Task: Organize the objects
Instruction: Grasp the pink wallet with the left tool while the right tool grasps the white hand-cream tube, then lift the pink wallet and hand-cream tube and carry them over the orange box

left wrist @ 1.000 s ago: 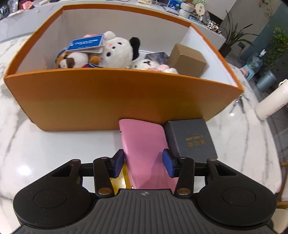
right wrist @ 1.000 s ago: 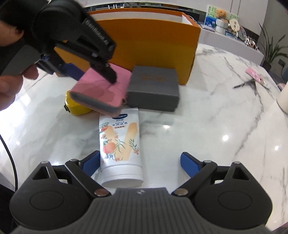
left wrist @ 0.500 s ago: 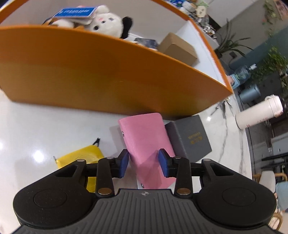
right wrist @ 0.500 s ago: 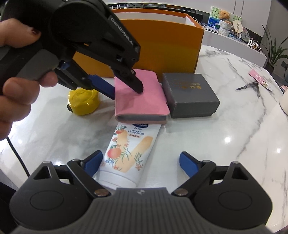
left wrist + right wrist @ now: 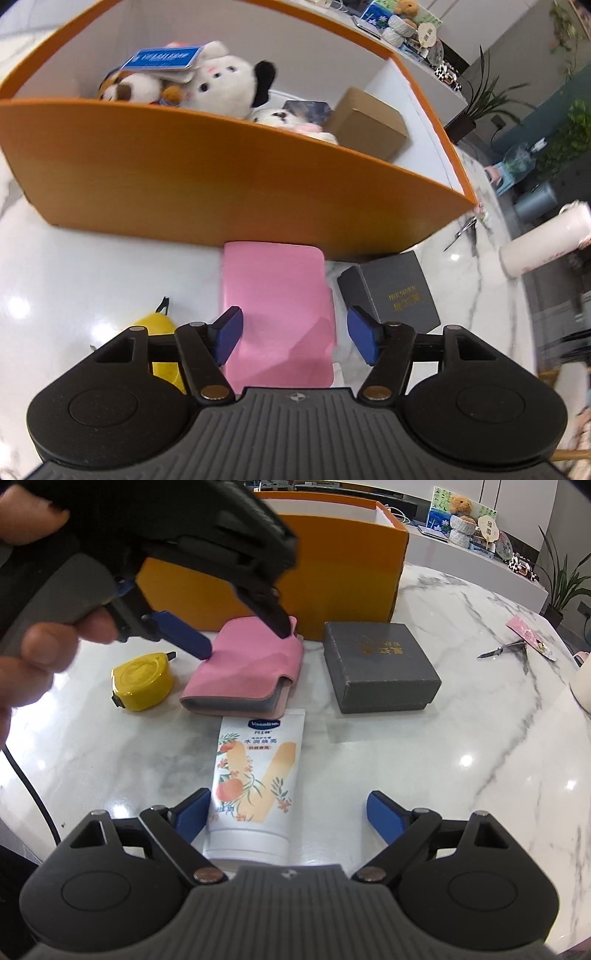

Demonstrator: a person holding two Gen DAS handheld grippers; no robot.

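The left gripper (image 5: 293, 334) hangs with fingers spread wide astride a pink wallet (image 5: 245, 670) lying flat on the marble table (image 5: 480, 738) against an orange box (image 5: 221, 184); close squarely on its long edges before lifting, while the right gripper (image 5: 284, 818) waits spread over a lotion tube (image 5: 255, 782).

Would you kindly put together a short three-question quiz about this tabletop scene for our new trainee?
1. True or false: the left gripper is open, with the pink wallet lying on the marble table between its fingers.
2. Which object lies nearest the right gripper? A) the grey box B) the Vaseline tube C) the yellow tape measure
3. Fill in: the plush toys sit inside the ______ box.

Key: 1 true; 2 B; 3 orange.
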